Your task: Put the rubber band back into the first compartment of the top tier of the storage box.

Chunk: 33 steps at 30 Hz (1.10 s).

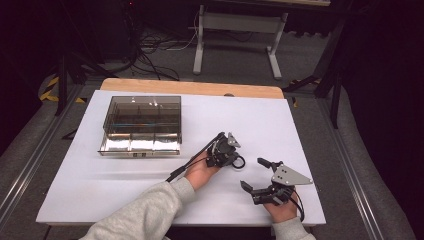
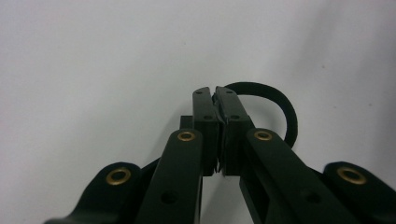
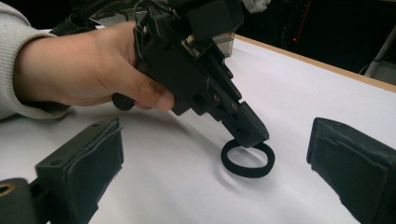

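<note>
Clearance around your work area is generous: the white table top (image 1: 125, 190) lies bare from 6 to 9 o'clock of your left gripper (image 1: 235, 161), and its right edge runs well apart from both tools at 3 o'clock. A smoked clear drawer box (image 1: 142, 117) stands at about 10 o'clock of the left gripper, well apart, with its lower drawer pulled out toward you. The wooden table edge (image 1: 190, 88) shows at 12 o'clock, beyond the white sheet.

The thing in hand is a black band ring (image 3: 247, 159), thin, flat-sided and matte, a closed loop lying flat on the white surface. In the left gripper view it arcs out from behind the pads (image 2: 233, 112) toward 2 o'clock.

Your left gripper points steeply down, and its jaws are closed on the near rim of the ring at the loop's 12 o'clock point in the right gripper view; the pads meet with only the band between them. Your right gripper (image 1: 252, 174) rests at 5 o'clock of the ring, near it but apart, jaws spread wide with nothing between them, the ring lying ahead of the gap.
</note>
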### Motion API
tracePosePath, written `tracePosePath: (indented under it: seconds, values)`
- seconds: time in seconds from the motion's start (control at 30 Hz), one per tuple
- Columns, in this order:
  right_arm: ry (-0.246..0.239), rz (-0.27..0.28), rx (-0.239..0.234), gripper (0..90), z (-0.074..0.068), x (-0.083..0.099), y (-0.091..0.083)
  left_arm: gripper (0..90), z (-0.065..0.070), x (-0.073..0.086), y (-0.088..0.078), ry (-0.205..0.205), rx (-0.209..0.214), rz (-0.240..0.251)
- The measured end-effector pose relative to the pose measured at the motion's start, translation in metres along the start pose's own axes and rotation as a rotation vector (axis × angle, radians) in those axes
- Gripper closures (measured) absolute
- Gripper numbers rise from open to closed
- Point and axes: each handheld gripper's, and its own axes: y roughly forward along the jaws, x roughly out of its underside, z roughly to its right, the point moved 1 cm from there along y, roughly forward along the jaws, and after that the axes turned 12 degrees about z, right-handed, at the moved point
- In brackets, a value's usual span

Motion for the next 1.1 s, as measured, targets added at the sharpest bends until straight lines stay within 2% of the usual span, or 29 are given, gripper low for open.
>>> tracePosePath:
  seconds: [0.17,0.3,0.47,0.57,0.93,1.1]
  values:
    - [0.003,0.0,0.001,4.0,0.0,0.0,0.0,87.9,0.001,-0.006,-0.014,-0.001,-0.002,0.017]
    - [0.003,0.001,0.0,4.0,0.0,0.0,0.0,87.8,0.002,-0.011,-0.028,0.021,-0.013,0.031]
    - [0.006,0.002,0.003,4.0,0.0,0.0,0.0,87.8,0.002,-0.014,-0.042,0.003,-0.014,0.057]
    - [0.007,0.003,0.002,4.0,0.001,0.0,0.0,87.7,0.004,-0.017,-0.052,0.024,-0.034,0.075]
    - [0.007,0.002,0.003,4.0,0.0,0.0,0.0,87.6,0.003,-0.019,-0.081,0.022,-0.026,0.107]
    - [0.004,0.0,0.006,4.0,0.0,0.0,0.0,87.6,0.007,-0.019,-0.094,0.044,-0.026,0.119]
